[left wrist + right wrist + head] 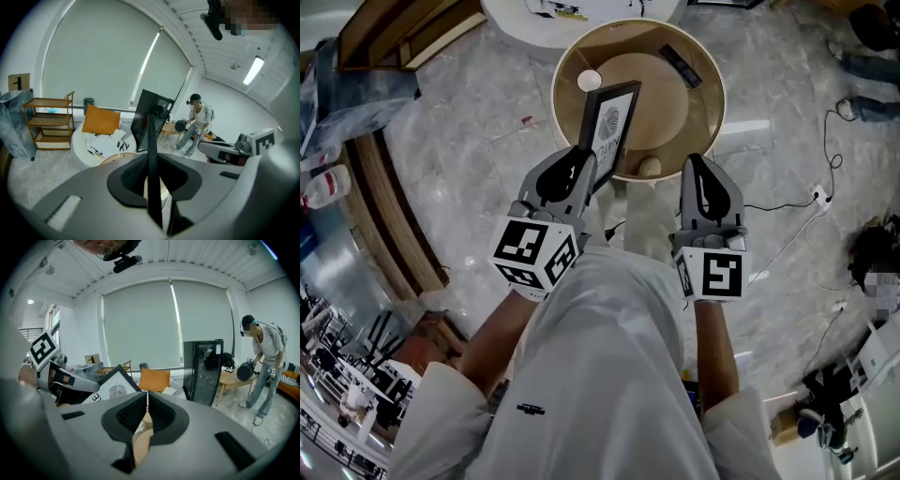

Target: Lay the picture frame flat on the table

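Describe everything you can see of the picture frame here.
The picture frame has a thin black border around a white print with a dark fingerprint-like motif and some lettering. It stands upright, slightly tilted, over the round wooden table, not flat. The left gripper is shut on one edge. Whether its bottom touches the table cannot be told.

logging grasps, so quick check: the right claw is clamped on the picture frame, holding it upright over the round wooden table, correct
Wrong claw. The left claw is clamped on the picture frame, as the left gripper view shows; the right claw is shut on nothing. The frame is upright over the round wooden table.
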